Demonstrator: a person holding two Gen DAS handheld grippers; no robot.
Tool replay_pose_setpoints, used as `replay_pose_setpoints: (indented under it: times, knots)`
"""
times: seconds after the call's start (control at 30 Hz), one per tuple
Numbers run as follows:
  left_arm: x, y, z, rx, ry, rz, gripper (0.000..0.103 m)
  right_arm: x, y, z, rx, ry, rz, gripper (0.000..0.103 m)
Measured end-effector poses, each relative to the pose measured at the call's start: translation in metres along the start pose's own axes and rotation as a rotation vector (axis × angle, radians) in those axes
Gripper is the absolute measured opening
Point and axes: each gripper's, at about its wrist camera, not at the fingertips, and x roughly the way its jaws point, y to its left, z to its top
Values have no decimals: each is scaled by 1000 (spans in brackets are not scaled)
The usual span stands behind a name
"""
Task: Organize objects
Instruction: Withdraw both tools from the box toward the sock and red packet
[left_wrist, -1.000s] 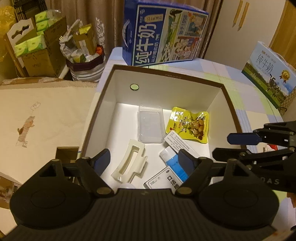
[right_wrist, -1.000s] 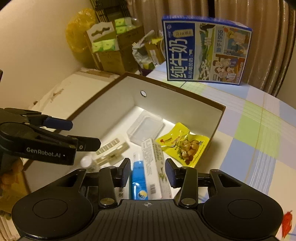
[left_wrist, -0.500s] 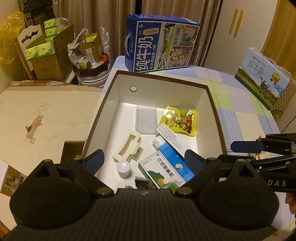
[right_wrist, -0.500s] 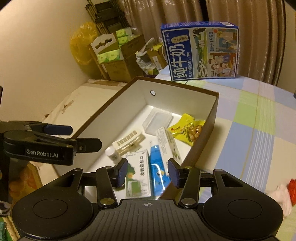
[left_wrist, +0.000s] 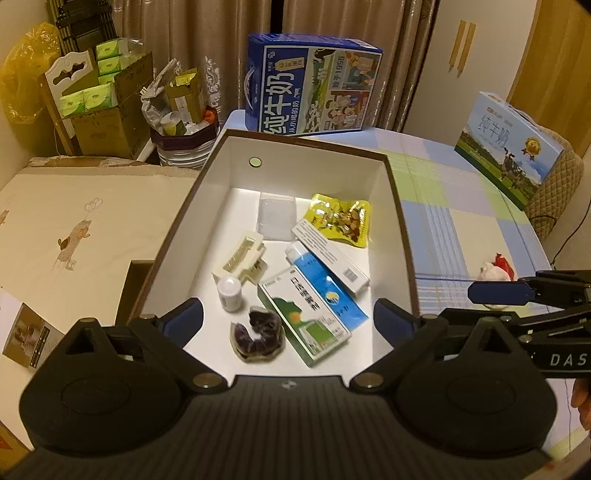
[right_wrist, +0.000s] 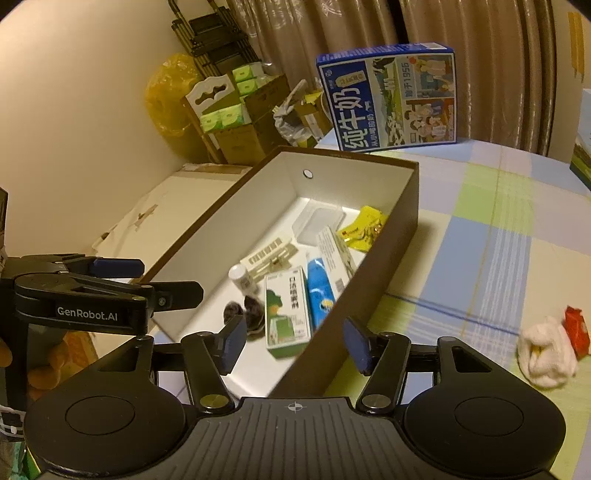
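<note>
Both claws (left_wrist: 288, 317) clear above box rim (left_wrist: 400, 236)

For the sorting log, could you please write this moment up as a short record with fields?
container: open brown box, white inside, on the checked tablecloth
in box: green carton, blue tube, white carton, yellow snack pack, clear case, cream clip, small white bottle, dark wrapped item
outside box: white cloth with red piece
left gripper: open, empty, jaws just been opening
right gripper: open, empty, jaws just been opening
</note>
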Motion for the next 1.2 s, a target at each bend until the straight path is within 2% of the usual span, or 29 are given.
replay_pose_setpoints:
  times: [0.63,1.0,1.2]
  knots:
    - [-29,-72,-46,34,23,19,100,-64,-34,-44,20,12,-14,62]
    - [-26,-122,-64,61,43,11,102,-89,-76,-75,84,61,-60,64]
    - [-16,-148,-71,68,67,-21,102,-100,-106,-88,156,76,-101,65]
